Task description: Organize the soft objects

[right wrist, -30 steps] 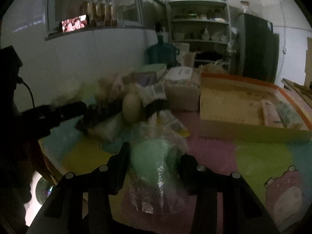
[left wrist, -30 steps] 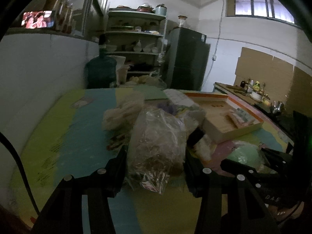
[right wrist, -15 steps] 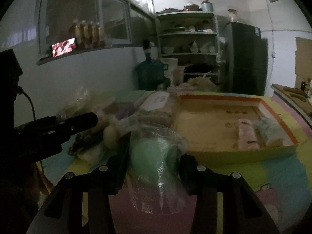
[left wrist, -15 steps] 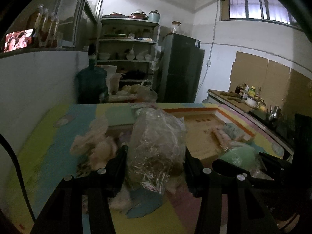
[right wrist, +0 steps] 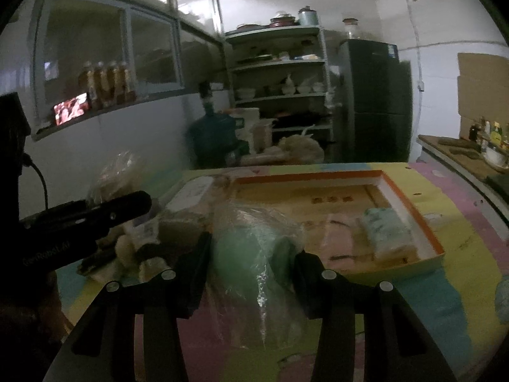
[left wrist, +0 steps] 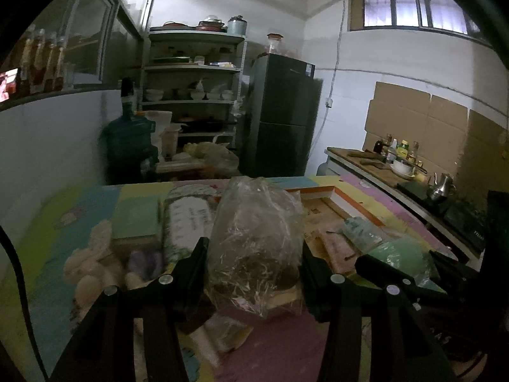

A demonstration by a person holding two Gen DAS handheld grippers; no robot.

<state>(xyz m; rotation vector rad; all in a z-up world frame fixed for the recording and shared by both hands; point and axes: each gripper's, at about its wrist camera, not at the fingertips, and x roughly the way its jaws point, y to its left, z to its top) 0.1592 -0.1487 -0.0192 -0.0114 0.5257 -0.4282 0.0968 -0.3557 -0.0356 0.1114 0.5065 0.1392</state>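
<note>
My left gripper (left wrist: 253, 270) is shut on a clear plastic bag (left wrist: 257, 238) of pale dry strands and holds it above the table, near the front left corner of the orange-rimmed cardboard box (left wrist: 353, 203). My right gripper (right wrist: 251, 264) is shut on a green soft roll in clear plastic (right wrist: 254, 254), just in front of the same box (right wrist: 410, 203). Two wrapped soft packs (right wrist: 385, 232) lie inside the box. The green roll also shows in the left wrist view (left wrist: 400, 254). The left gripper's finger (right wrist: 105, 210) shows at left in the right wrist view.
A pile of soft items lies left of the box: cream plush pieces (left wrist: 89, 264), a wipes pack (left wrist: 187, 216), a green flat pack (left wrist: 136, 222). The table is covered by a pastel mat (right wrist: 461, 286). A water jug (left wrist: 130, 146), shelves and a fridge (left wrist: 283, 114) stand behind.
Both grippers have risen and moved right toward the box with their bags still held. The pile of soft items has dropped to the lower left of both views.
</note>
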